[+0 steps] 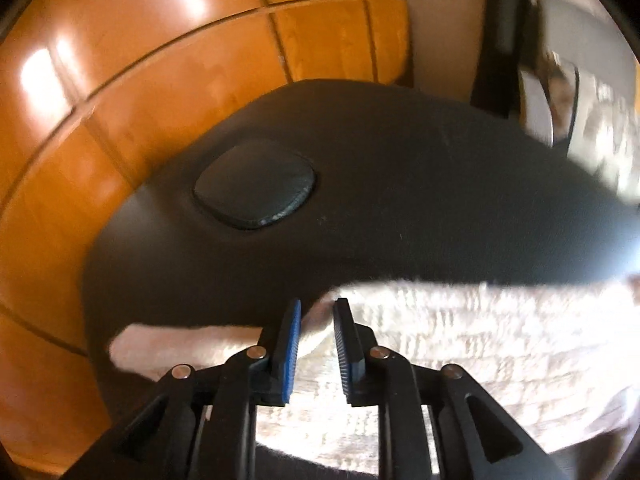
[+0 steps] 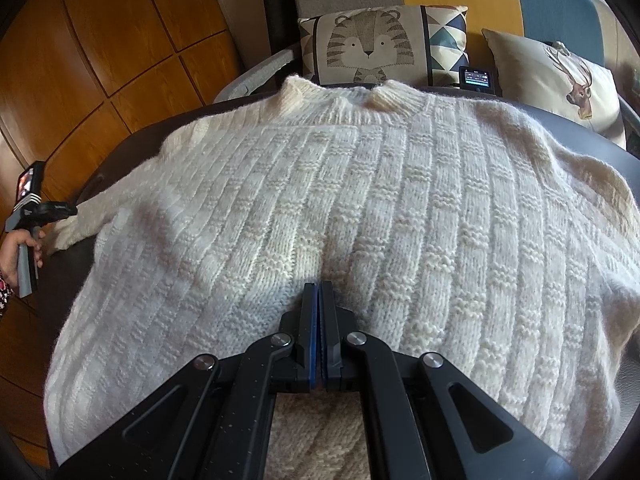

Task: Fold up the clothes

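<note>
1. Two black tongs are in play, one in each hand, each with two blue-padded fingers.
2. Left tongs (image 1: 317, 312) stand slightly apart, with a gap between the pads; a fold of the sweater (image 1: 460, 336) shows in that gap, but the blur hides whether the pads press on it.
3. Right tongs (image 2: 319, 286) are fully closed, pad against pad, over the lower middle of the sweater's body; no knit shows between the pads.
4. One cream cable-knit sweater (image 2: 360, 200) lies spread flat on the dark bench (image 2: 132, 140), collar at the far edge, one sleeve stretched out to the left.
5. From the right wrist view, the left tongs (image 2: 66, 210) show at the end of that sleeve, held by one hand (image 2: 20, 256); a small screen sits on top of the tool.
6. One rounded dark pad (image 1: 254, 184) is set into the bench surface beyond the left tongs.
7. Two cushions stand behind the bench: one with a tiger (image 2: 380, 44), one with a deer (image 2: 560, 76).
8. One small lit device (image 2: 476, 78) sits between the cushions.
9. Orange wooden panelling (image 2: 100, 48) covers the wall on the left.
</note>
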Demonstrator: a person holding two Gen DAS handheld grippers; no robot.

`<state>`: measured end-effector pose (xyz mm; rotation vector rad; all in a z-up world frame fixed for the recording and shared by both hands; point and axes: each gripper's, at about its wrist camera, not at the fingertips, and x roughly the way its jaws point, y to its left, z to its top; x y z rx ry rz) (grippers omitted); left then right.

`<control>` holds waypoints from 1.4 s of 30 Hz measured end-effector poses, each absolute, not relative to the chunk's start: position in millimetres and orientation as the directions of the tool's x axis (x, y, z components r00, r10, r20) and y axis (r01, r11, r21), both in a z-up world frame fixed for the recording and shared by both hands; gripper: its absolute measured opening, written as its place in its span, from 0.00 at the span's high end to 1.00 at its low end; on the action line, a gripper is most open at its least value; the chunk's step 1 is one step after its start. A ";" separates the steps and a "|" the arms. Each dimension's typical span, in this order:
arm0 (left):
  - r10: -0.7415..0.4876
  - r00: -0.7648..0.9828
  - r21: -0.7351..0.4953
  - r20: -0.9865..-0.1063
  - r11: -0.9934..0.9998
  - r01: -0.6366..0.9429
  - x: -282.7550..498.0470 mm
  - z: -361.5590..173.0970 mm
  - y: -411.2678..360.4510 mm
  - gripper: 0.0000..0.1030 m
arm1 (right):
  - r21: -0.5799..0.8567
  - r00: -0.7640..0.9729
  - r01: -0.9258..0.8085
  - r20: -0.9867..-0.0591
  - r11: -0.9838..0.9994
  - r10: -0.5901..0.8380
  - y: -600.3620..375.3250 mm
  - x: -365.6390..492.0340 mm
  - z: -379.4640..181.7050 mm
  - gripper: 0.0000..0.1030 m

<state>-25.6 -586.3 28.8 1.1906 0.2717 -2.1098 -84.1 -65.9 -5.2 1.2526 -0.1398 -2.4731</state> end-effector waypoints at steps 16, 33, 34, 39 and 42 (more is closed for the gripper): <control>-0.293 -0.675 -0.011 -0.677 -0.913 0.408 -6.6 104.6 -400.2 0.83 | 0.267 -0.537 0.275 -0.754 -0.923 -0.378 -61.9 -80.6 -3.5 1.00; -0.059 -0.626 -0.072 -0.778 -0.981 0.183 -58.4 1.9 -232.0 0.79 | 0.227 -0.546 0.281 -0.762 -0.933 -0.349 -64.4 -80.3 -1.2 1.00; -0.056 -0.624 -0.083 -0.779 -0.978 0.191 -56.1 1.3 -236.3 0.79 | 0.227 -0.546 0.281 -0.761 -0.932 -0.350 -64.1 -80.5 -1.2 1.00; -0.025 -0.634 -0.123 -0.773 -0.974 0.190 -51.1 -1.5 -248.0 0.79 | 0.229 -0.545 0.281 -0.761 -0.932 -0.352 -63.2 -81.5 -0.9 1.00; -0.033 -0.636 -0.115 -0.771 -0.975 0.190 -52.0 -4.4 -245.0 0.79 | 0.220 -0.546 0.282 -0.763 -0.934 -0.345 -64.8 -82.3 -0.3 1.00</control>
